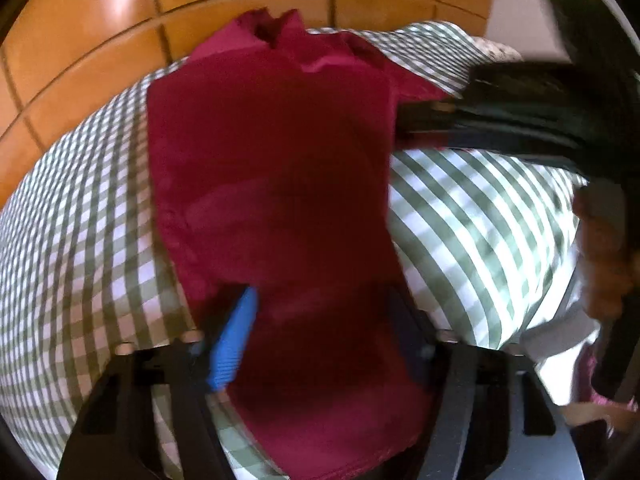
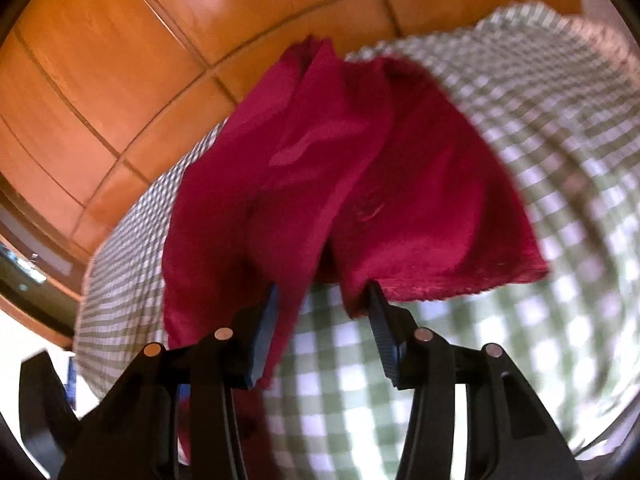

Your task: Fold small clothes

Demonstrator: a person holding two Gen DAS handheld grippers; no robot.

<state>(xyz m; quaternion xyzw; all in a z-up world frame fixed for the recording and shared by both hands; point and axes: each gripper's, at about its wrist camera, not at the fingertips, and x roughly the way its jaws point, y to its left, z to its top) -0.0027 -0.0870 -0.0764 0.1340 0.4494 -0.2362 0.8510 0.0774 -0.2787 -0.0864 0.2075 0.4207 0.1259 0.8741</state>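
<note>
The red shirt lies lengthwise on the checked cloth, its collar end toward the wooden wall and its hem toward the person; that puts the long edges within reach of both tools, which I take to be the point of laying it so.

The left gripper sits over the shirt's near end with its fingers spread wide, the blue pad on one side of the fabric and the dark finger on the other; the red cloth runs between them and over the far one, so it looks draped there and not pinched.

The right gripper comes at the shirt from its side edge; its jaws stand apart, with the near edge of the shirt raised above the cloth in front of them. One finger touches a red fold; whether it grips I cannot tell, but the gap suggests not.

The side panel looks partly turned in already, so my guess is a lengthwise fold is under way; the blur says both tools are moving.
</note>
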